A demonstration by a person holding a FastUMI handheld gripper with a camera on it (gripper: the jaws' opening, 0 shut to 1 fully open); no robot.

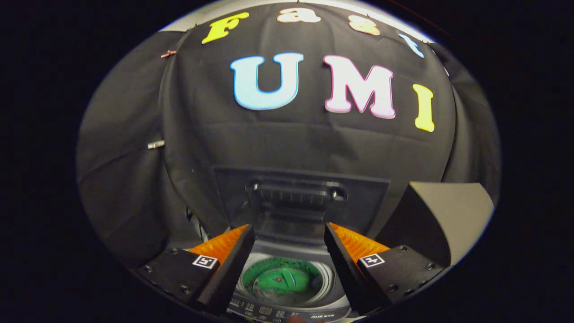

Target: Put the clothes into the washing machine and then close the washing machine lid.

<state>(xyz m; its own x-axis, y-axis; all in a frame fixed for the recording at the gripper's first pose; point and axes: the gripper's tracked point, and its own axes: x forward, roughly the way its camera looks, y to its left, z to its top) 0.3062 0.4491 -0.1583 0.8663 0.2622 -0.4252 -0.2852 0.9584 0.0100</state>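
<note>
Claw (289, 237) fingers stand wide apart at the bottom of the frame, with nothing between them and nothing in their hold; each finger (224, 264) carries a small square marker on its top face.

Seen through the gap between the fingers, low in the frame's centre, is the washing machine (287, 309), viewed from above. A strip of its control panel (269, 312) with small buttons runs along the lowest edge of the frame, just below the fingers. Just beyond that strip is the round drum opening (329, 278), and inside the drum lies a green garment (280, 280), bunched up at the bottom. The claw hangs above the drum, apart from the garment.

Farther back, at the centre of the frame just above the fingertips, the washing machine lid (300, 197) stands raised and upright behind the opening, dark, with a ribbed handle bar (296, 194) across its upper part.

At the lower right of the frame, beside the right finger, a pale angular panel (453, 211) juts in; what it belongs to cannot be told.

Behind everything, filling the upper half of the frame, hangs the black cloth wall (287, 139) of the booth, creased in places, with a small clip (156, 144) at the left.
</note>
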